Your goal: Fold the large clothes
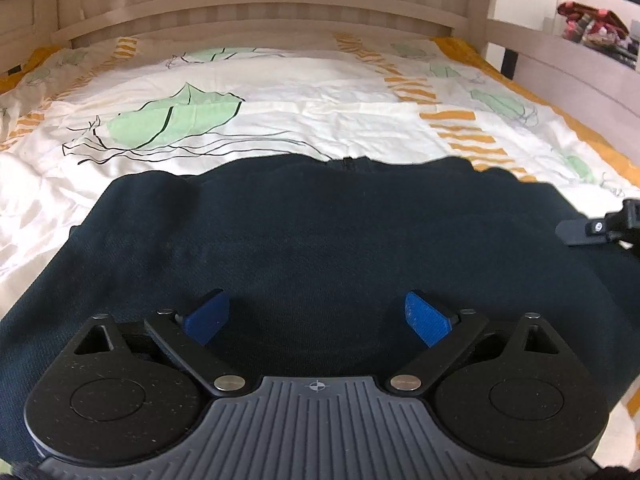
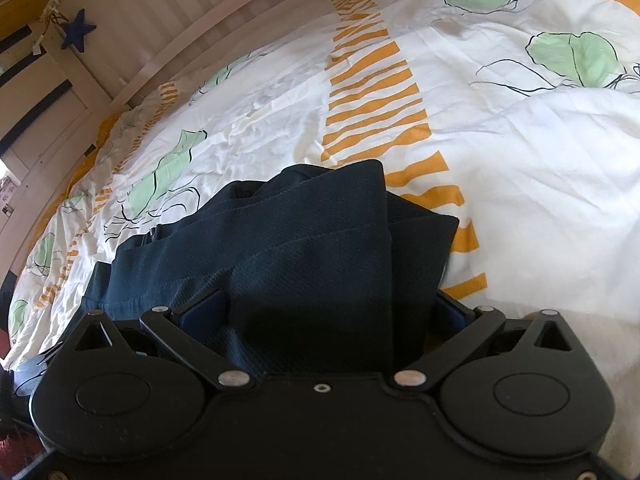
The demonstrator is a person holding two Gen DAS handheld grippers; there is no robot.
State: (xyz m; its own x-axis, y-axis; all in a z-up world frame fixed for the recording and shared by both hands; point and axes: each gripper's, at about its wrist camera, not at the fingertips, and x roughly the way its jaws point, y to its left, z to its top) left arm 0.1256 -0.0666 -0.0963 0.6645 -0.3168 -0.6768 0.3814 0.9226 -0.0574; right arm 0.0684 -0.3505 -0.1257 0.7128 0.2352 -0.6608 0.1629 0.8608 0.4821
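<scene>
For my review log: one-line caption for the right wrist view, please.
Right gripper, jaws wide apart, with a bunched fold of the dark navy garment between its fingers, above the leaf-print bedspread.

The left wrist view is taken low and close over the garment (image 1: 320,232), faced across the bed (image 1: 280,80) toward the headboard (image 1: 260,4). The right wrist view is tilted, set close above folded cloth (image 2: 312,248). Garment, quilt and headboard (image 2: 160,12) are shared by both.
</scene>
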